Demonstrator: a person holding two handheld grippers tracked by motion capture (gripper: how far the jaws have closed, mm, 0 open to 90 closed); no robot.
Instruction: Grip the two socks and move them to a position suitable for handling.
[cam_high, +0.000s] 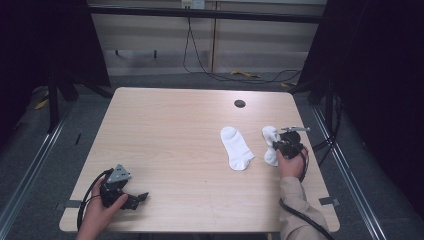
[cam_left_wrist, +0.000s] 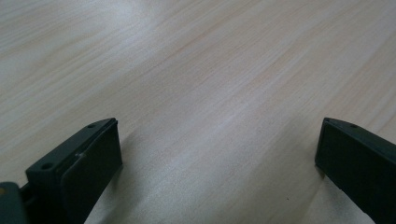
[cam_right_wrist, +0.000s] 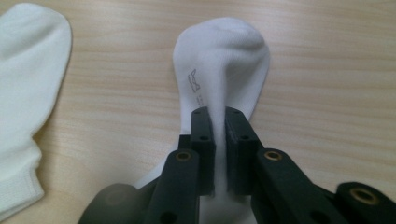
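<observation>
Right tongs (cam_right_wrist: 219, 154) pinching sock (cam_right_wrist: 222, 60) (lengthwise, toe pointing away)

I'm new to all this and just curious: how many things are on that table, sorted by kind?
White socks: 2, one lying flat, one pinched in the right gripper
Hand-held grippers: 2, counting the left gripper, open
Total: 4

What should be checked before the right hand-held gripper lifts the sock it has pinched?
1. Right hand-held gripper shut on the right sock: ok, a fold sits between the pads.
2. Grip near the sock's middle: ok.
3. Depth of the pinch, one layer or both: cannot tell.
4. Other sock lies apart from it, flat: ok.
5. Left hand-held gripper open, over bare table: ok.
</observation>
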